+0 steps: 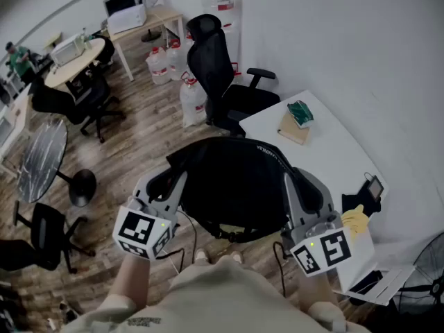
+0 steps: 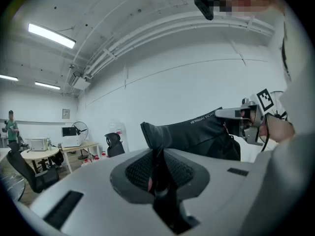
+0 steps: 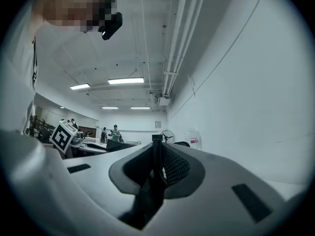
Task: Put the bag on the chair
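**Soft black bag slung between two closed grips**

Head view: the bag [image 1: 236,186] hung between the left gripper [image 1: 179,179] and the right gripper [image 1: 288,182], each clamped on an upper edge of it, clear of the floor. The chair [image 1: 222,82] stood beyond both grippers, well apart from the bag. A table [image 1: 326,151] lay off the right gripper's outer side. The bag sagged in the middle, so it looked soft and floppy and probably not heavy (its contents could not be seen). Whether the grippers held handles or plain fabric was unclear from here.

Left gripper view: the jaws were closed on a thin fold of black material, and the bag's bulk stretched ahead toward the right gripper. A pinch on such thin cloth could slip, so a seam or strap would likely be the safer hold.

Right gripper view: the jaws were likewise shut on a narrow black strip. The rest of the bag was cut off below the jaws, and the chair was hard to make out.
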Tool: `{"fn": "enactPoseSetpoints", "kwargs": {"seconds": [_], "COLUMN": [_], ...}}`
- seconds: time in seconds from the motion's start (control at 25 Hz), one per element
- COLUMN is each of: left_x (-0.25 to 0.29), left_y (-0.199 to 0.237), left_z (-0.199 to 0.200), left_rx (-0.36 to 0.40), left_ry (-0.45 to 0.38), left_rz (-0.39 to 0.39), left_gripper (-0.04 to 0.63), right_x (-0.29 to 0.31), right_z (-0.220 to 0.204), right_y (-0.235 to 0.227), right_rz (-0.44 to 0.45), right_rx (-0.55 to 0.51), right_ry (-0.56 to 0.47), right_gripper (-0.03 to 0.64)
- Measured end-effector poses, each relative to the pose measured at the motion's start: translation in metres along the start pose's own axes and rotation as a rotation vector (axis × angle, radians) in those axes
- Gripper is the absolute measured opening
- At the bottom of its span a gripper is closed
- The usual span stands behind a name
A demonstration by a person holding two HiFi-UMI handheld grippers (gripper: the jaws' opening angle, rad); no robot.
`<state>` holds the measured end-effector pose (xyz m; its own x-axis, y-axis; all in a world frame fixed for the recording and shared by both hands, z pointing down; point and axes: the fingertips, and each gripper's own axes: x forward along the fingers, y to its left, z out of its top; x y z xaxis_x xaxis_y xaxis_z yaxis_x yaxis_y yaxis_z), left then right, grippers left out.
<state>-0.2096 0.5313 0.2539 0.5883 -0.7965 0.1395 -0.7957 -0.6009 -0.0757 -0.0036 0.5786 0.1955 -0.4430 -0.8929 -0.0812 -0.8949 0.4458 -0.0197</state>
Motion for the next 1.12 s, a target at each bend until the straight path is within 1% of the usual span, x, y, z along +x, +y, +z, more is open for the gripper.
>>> {"fn": "enactPoseSetpoints", "kwargs": {"seconds": [0.16, 0.28, 0.56, 0.84, 1.0, 1.12], "left_x": [0.005, 0.007, 0.017, 0.020, 0.027, 0.030], "left_y": [-0.010, -0.014, -0.025, -0.042, -0.049, -0.052], "left_z": [0.004, 0.003, -0.001, -0.004, -0.003, 0.001], "left_rx": [0.014, 0.000, 0.007, 0.000, -0.007, -0.015], "left_ry": [0.001, 0.002, 0.015, 0.025, 0.029, 0.019], "left_rz": [-0.018, -0.016, 0.001, 0.043, 0.071, 0.082], "left_gripper": [0.078, 0.078, 0.078, 0.078, 0.078, 0.078], "right_x": [-0.004, -0.007, -0.012, -0.021, -0.021, -0.021], "right_z": [0.002, 0.003, -0.009, -0.013, -0.012, -0.007], "right_y": [-0.008, -0.010, -0.027, -0.041, -0.049, -0.053], "right_rz": [-0.007, -0.006, 0.008, 0.052, 0.088, 0.104], "right_rx": [-0.014, -0.042, 0.002, 0.020, -0.006, -0.006], "right_ry": [-0.002, 0.001, 0.025, 0.020, 0.021, 0.009], "right_gripper": [0.061, 0.063, 0.063, 0.063, 0.063, 0.063]}}
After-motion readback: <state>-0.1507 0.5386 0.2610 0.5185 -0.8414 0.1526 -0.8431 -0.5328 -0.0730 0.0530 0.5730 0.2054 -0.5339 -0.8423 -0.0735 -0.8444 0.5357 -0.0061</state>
